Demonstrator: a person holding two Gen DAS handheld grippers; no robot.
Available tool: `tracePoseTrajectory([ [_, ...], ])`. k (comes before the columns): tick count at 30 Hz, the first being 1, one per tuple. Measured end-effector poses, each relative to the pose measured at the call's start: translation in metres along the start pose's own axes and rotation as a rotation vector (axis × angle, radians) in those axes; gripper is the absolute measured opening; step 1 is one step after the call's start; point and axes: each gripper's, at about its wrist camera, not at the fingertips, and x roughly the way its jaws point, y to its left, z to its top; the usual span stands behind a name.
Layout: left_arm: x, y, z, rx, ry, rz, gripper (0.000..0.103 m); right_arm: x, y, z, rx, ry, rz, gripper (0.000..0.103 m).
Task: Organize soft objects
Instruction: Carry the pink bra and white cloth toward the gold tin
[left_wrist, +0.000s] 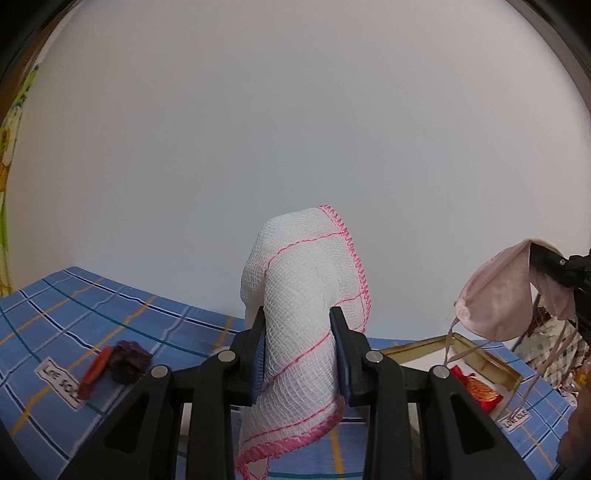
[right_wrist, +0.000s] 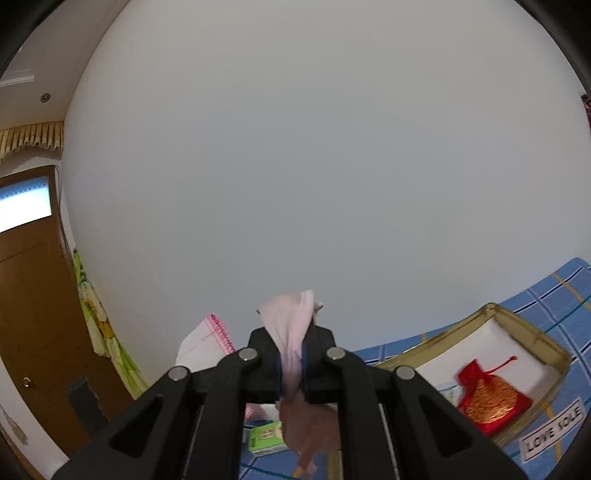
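Observation:
My left gripper (left_wrist: 297, 314) is shut on a white gauze cloth with pink stitching (left_wrist: 306, 288); the cloth bulges above the pads and hangs below them. In the left wrist view my right gripper (left_wrist: 543, 266) comes in from the right, shut on a pale pink face mask (left_wrist: 495, 295) whose straps dangle down. The right wrist view shows the same right gripper (right_wrist: 291, 347) with the pink face mask (right_wrist: 291, 325) pinched between its pads, and the white gauze cloth (right_wrist: 203, 343) at its left. A gold-rimmed tin box (right_wrist: 532, 332) lies on the blue plaid cloth and holds a red drawstring pouch (right_wrist: 491, 402).
On the blue plaid cloth (left_wrist: 55, 317) lie a dark purple soft thing (left_wrist: 129, 360) with an orange piece (left_wrist: 96, 371) beside it. A green carton (right_wrist: 267, 437) sits below my right gripper. A plain white wall fills the background; a brown door (right_wrist: 33, 295) stands at the left.

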Motion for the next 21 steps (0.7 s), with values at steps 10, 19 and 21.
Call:
tracePoseTrajectory([
  [10,0.012,-0.043,-0.007,0.048,0.019,-0.074,0.034,-0.019,-0.041,0.011,0.03,-0.024,-0.065,0.007],
  [19,0.013,-0.084,-0.01,0.083,0.034,-0.126,0.034,-0.03,-0.066,0.02,0.05,-0.039,-0.11,0.007],
  [21,0.012,-0.089,-0.01,0.088,0.038,-0.134,0.034,-0.032,-0.069,0.022,0.048,-0.041,-0.119,0.007],
])
